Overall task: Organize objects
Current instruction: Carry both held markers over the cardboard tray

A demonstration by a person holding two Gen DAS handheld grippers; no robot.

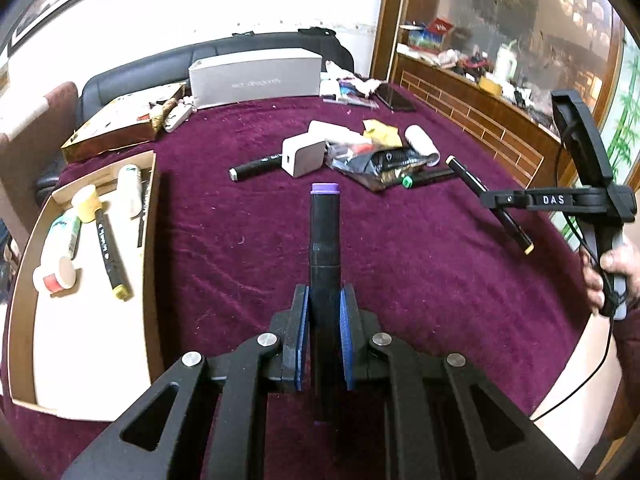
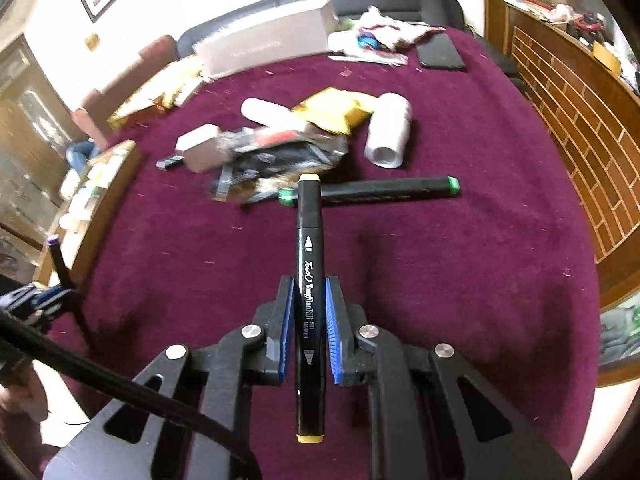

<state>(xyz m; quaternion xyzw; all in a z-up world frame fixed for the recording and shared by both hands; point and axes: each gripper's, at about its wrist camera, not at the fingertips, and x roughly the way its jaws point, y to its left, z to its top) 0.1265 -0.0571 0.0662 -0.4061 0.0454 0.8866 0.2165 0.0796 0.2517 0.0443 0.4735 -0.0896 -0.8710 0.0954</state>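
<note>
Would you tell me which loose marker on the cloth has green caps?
The green-capped marker lying crosswise beyond the right gripper; the other loose marker has a grey cap.

You have open maroon tabletop (image 1: 400, 260) near you; a clutter pile (image 1: 360, 156) and a green-capped marker (image 2: 372, 192) block the far middle, and the wooden tray (image 1: 152, 240) wall bounds the left.

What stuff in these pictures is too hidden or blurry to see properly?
- Pile of packets, right wrist view: motion blur smears them.
- Purple-capped marker, left wrist view: the left gripper hides its lower end.
- Grey box, left wrist view: lettering too small.
- Wooden tray, right wrist view: contents blurred, cut by the frame's edge.
</note>
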